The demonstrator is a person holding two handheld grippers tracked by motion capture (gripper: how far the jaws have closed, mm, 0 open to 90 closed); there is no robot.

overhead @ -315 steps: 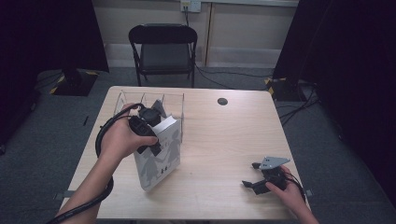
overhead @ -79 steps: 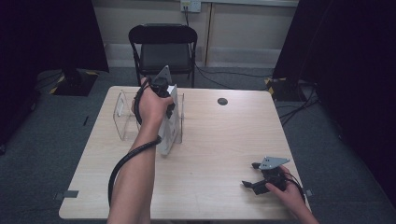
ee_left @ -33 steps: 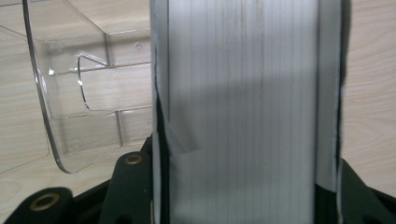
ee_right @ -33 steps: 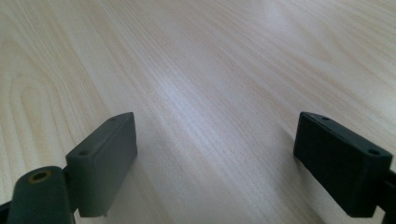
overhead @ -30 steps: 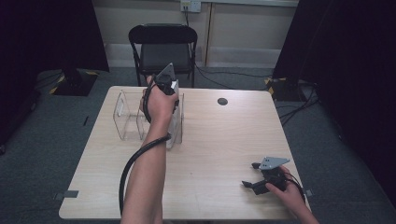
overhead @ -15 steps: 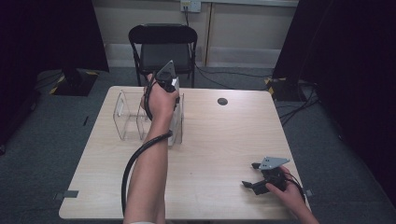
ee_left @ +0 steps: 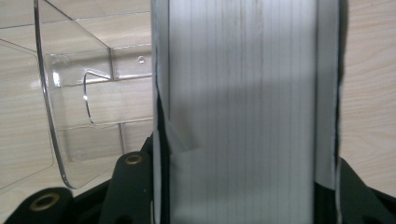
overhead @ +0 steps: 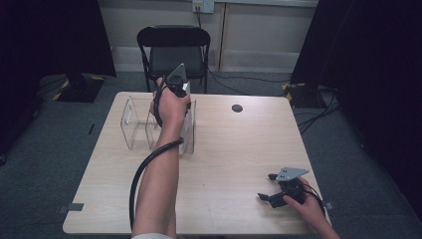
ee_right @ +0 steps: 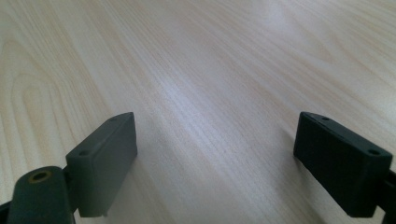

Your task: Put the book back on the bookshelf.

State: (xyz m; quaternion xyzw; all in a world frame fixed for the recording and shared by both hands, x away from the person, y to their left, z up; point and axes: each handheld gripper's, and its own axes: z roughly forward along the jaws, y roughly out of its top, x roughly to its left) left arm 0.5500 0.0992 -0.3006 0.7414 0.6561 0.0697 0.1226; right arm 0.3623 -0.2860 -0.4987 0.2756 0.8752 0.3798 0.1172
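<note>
A clear plastic file rack [overhead: 135, 124] stands at the back left of the wooden table [overhead: 234, 149]. A thick white book [overhead: 188, 124] stands upright in the rack's right-hand compartment. My left gripper [overhead: 182, 102] points down from above and is shut on the book, with the hand covering its fingertips. In the left gripper view the book [ee_left: 243, 107] sits between the two black jaws of the left gripper [ee_left: 243, 196], its ribbed white edge facing the camera, and the rack wall [ee_left: 79, 107] is to its left. My right gripper [overhead: 267, 186] rests open near the front right; nothing lies between the jaws of the right gripper [ee_right: 215, 163].
A black folding chair [overhead: 174, 50] stands behind the table. A small round black cap [overhead: 237, 108] sits in the tabletop at the back right. The left gripper's cable [overhead: 142, 174] hangs along the forearm. Bare wood lies between the rack and the right gripper.
Since the earliest frame my left gripper carried the white book from the table's front left up and back into the rack. Over the last second nothing moved. The right gripper stayed put.
</note>
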